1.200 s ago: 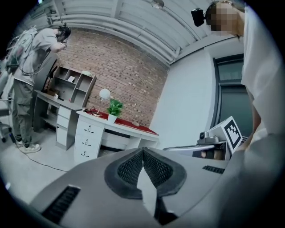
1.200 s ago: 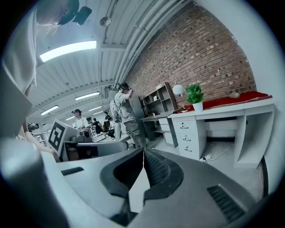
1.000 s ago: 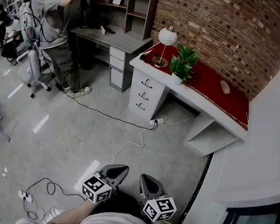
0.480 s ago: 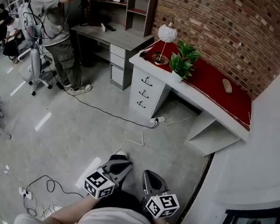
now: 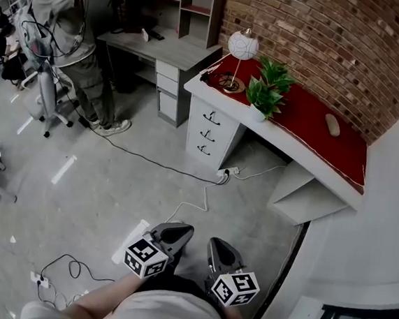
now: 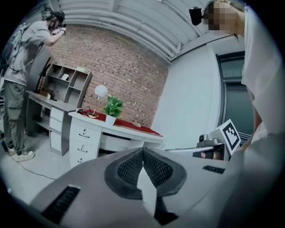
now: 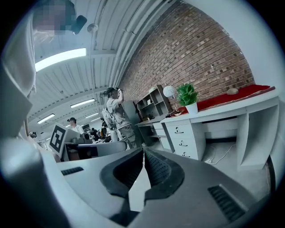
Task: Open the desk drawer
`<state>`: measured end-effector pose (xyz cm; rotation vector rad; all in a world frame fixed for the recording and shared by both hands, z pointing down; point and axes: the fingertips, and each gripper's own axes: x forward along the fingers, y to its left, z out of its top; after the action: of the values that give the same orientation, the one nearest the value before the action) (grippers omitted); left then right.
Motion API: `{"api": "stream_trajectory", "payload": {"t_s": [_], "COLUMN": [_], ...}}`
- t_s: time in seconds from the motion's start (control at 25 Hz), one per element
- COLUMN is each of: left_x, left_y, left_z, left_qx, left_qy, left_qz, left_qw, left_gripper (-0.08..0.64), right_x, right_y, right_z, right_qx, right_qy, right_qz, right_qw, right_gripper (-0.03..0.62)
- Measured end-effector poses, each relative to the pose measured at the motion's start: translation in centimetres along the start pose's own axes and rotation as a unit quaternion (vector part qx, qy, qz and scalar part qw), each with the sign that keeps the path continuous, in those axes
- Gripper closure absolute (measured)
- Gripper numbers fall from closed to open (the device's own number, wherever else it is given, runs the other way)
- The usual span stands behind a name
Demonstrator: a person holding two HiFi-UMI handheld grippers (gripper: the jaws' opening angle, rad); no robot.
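- The left gripper point(image 5: 183, 229) and the right gripper point(image 5: 214, 243) are hovering side by side at the bottom of the head view. Both are pointing toward the white desk point(image 5: 305, 158) and are well apart from it.
- In each gripper view the jaws are pressing together at their tips, with nothing between them.
- The desk drawers point(image 5: 208, 131), three stacked with dark handles, are sitting fully closed at the desk's left end, across the concrete floor point(image 5: 114, 175) from the grippers.
- A red desk mat point(image 5: 309, 117) is covering the desktop. A globe lamp point(image 5: 243, 46) and a potted plant point(image 5: 265, 93) are standing on it above the drawers.
- A small pale oval thing point(image 5: 333, 125) is lying on the mat. It may be a computer mouse, but it is too small to be sure.
- A power strip point(image 5: 227, 172) is lying just beside the foot of the drawers, with a white cable point(image 5: 188, 207) trailing toward the grippers.
- A person point(image 5: 64, 30) is standing by a grey shelved desk point(image 5: 175, 51) further left.
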<state>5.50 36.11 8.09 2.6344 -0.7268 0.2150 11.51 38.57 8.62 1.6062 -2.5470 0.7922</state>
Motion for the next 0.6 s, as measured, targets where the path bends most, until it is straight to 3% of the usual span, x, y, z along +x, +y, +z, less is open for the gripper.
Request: {"api": "stream_trajectory", "payload": {"t_s": [0.4, 0.6], "left_x": [3.9, 5.5], "left_y": [6.7, 9.4], "left_z": [4.1, 5.7], "left_qx": [-0.002, 0.002], "left_qy": [0.003, 0.009], "left_qz": [-0.018, -0.030], "left_qw": [0.9998, 0.9995], "left_gripper": [0.552, 0.551], "right_x": [8.1, 11.1], "right_y": [-2.1, -3.3], "right_z": [3.8, 5.4], "right_qx": [-0.011, -0.016], "right_qy": [0.018, 0.022], "right_qz": [0.002, -0.016], "right_qw": [1.000, 0.999], "right_gripper": [0.575, 0.575]}}
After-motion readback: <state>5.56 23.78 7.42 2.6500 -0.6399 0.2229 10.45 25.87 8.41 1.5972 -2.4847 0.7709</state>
